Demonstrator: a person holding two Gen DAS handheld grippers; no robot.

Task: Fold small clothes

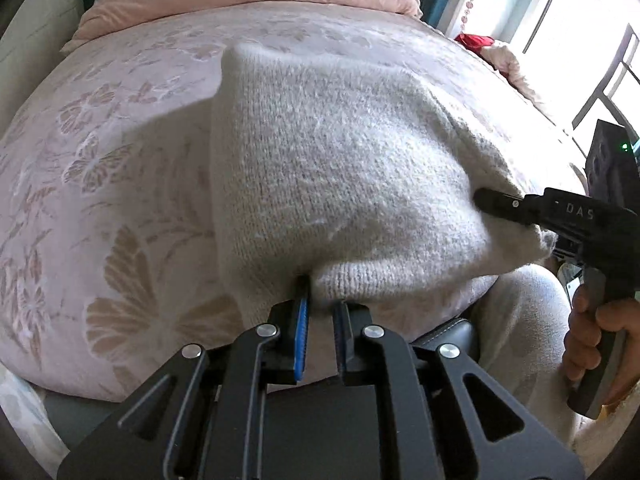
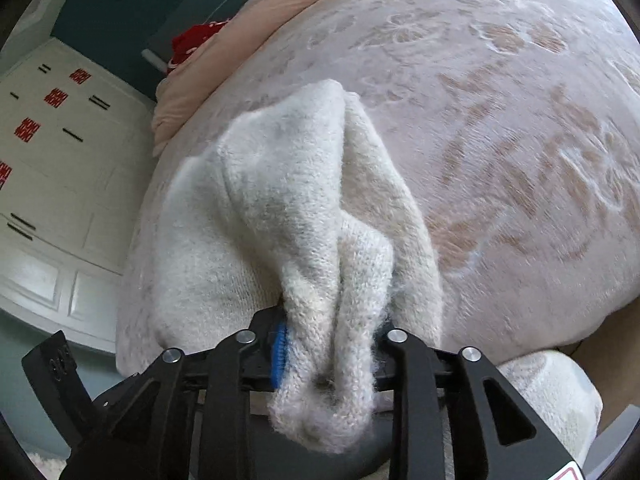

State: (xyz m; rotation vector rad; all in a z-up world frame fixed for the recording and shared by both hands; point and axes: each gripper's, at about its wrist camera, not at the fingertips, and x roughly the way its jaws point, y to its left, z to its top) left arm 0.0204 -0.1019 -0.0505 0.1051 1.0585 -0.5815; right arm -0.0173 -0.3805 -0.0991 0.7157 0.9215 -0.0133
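The fluffy white knitted sweater (image 1: pixel 340 168) hangs pinched in our left claw (image 1: pixel 320 320) and right claw (image 2: pixel 332 340); next we lay it flat on the bed (image 1: pixel 120 140).

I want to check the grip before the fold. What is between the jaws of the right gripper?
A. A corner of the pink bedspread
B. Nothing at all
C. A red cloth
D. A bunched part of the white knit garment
D: in the right wrist view, the right gripper has its jaws closed on a bunched fold of the white knit garment.
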